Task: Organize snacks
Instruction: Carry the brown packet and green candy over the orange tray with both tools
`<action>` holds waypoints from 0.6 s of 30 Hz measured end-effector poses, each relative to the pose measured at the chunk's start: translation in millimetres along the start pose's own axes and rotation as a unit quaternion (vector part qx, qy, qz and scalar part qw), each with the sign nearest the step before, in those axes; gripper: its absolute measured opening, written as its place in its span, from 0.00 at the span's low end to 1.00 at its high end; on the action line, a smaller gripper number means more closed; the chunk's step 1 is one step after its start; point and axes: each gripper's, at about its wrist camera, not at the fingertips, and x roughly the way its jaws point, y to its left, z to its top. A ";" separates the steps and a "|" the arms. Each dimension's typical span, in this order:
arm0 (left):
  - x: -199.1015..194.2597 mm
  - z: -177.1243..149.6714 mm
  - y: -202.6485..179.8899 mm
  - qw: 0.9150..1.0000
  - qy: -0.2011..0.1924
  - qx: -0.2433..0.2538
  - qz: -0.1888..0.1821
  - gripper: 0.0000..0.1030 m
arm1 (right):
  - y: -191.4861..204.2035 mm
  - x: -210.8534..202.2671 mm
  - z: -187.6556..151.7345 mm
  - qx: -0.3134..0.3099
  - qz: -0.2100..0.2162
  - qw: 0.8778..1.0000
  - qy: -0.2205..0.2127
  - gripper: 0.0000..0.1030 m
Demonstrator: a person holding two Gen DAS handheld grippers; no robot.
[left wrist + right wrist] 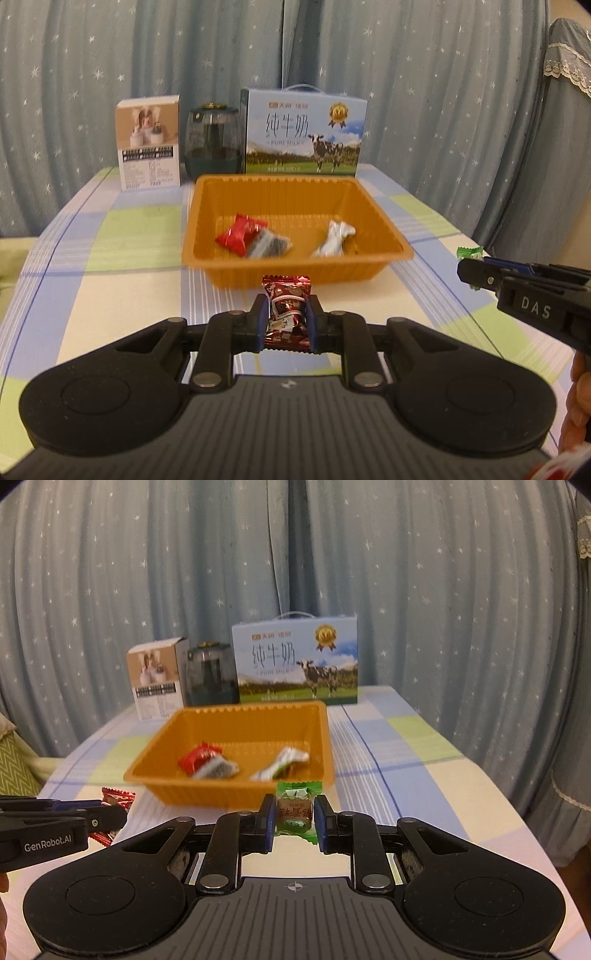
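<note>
**Now both candies are carried to the tray**

Seen from the left wrist, a dark red candy (pixel 286 314) is pinched upright between the blue pads of the left gripper (pixel 286 322), just short of the orange tray (pixel 391 236). Three wrapped snacks are already lying inside: a red one (pixel 240 234), a clear one (pixel 267 245) touching it, and a silver one (pixel 334 238) set apart. The near wall should be cleared before anything is let go, so the candy is best kept above rim level. A drop into the bare floor at the tray's front would leave the others undisturbed. The right gripper (pixel 471 275) is seen at the frame's right, with a green wrapper poking out beyond it.

Seen from the right wrist, a green candy (pixel 294 808) is clamped at its middle by the right gripper (pixel 294 821), its twisted ends free above and below. The tray's near right corner lies just ahead. The left gripper (pixel 110 818) is closing in from the left, so the two releases are better staggered or kept to separate halves, lest the fingers be knocked together. The milk box (pixel 295 661), the jar (pixel 211 675) and the small box (pixel 157 677) stand behind the tray and need not be approached.
</note>
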 end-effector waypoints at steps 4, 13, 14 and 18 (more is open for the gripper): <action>10.0 17.3 3.9 1.000 -0.012 -0.001 -0.002 0.18 | 0.1 16.1 14.0 0.002 0.008 1.000 -0.005 0.21; 45.6 48.6 12.4 1.000 -0.025 -0.015 -0.005 0.18 | -5.0 60.3 38.4 0.019 0.027 0.999 -0.010 0.21; 50.4 50.7 13.4 1.000 -0.024 -0.016 -0.003 0.18 | -6.0 64.8 40.7 0.019 0.027 0.999 -0.012 0.21; 69.0 58.2 19.1 1.000 -0.021 -0.015 0.003 0.18 | -8.4 83.6 47.4 0.030 0.028 0.999 -0.012 0.21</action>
